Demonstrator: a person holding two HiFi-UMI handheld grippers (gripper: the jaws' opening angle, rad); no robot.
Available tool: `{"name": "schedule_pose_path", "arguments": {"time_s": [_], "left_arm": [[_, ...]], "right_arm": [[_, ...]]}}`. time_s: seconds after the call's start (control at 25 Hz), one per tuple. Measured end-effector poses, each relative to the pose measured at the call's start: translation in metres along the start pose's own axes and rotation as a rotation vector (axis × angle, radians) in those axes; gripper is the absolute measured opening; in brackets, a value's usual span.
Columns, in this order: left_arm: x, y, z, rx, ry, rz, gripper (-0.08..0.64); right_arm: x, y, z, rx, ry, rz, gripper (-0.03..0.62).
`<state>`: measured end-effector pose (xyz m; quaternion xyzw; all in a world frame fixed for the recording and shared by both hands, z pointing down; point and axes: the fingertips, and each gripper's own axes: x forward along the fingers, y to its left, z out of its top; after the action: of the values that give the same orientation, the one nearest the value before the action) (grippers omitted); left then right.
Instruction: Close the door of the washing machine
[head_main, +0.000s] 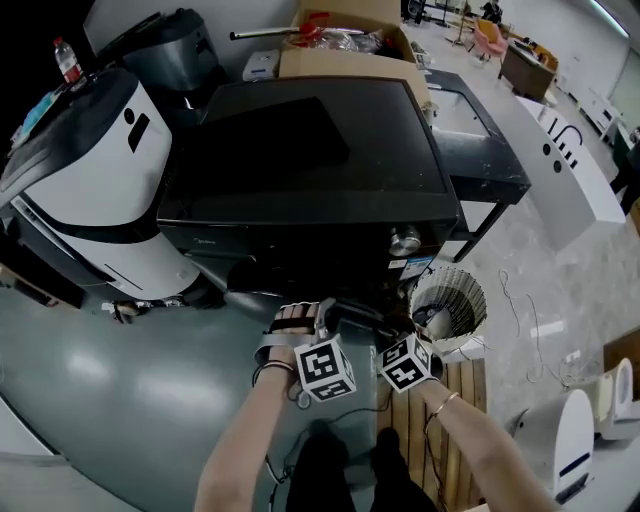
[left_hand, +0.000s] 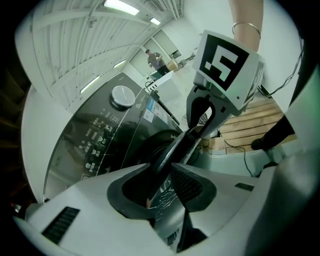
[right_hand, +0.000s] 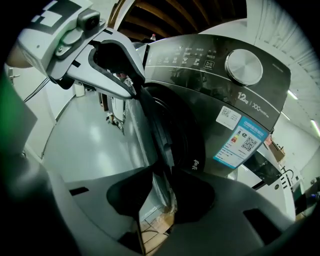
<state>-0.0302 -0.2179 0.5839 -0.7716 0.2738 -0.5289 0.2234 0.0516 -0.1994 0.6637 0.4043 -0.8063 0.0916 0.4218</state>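
A black front-loading washing machine stands ahead of me, its round door swung partly out from the front. Both grippers sit on the door's outer edge. In the left gripper view the door rim runs between the jaws of my left gripper, and my right gripper clamps the same rim higher up. The right gripper view has the door edge passing into my right gripper, with the left gripper above it. The control knob and the blue label show on the front.
A white and black machine stands close on the left. To the right of the washer are a woven basket, a wooden pallet with cables, and a black table. A cardboard box is behind the washer.
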Motion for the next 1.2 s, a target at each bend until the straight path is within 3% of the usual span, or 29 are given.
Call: {"name": "schedule_pose_path", "arguments": {"time_s": [0.24, 0.56, 1.2], "left_arm": [[0.012, 0.001, 0.009, -0.037, 0.061, 0.038, 0.137], [0.026, 0.011, 0.019, -0.068, 0.106, 0.144, 0.135], [0.050, 0.030, 0.024, -0.126, 0.134, 0.209, 0.135]], "right_arm": [[0.003, -0.015, -0.003, -0.016, -0.055, 0.008, 0.127], [0.012, -0.039, -0.003, -0.036, -0.107, -0.009, 0.132], [0.031, -0.072, 0.007, -0.007, -0.155, -0.031, 0.145]]}}
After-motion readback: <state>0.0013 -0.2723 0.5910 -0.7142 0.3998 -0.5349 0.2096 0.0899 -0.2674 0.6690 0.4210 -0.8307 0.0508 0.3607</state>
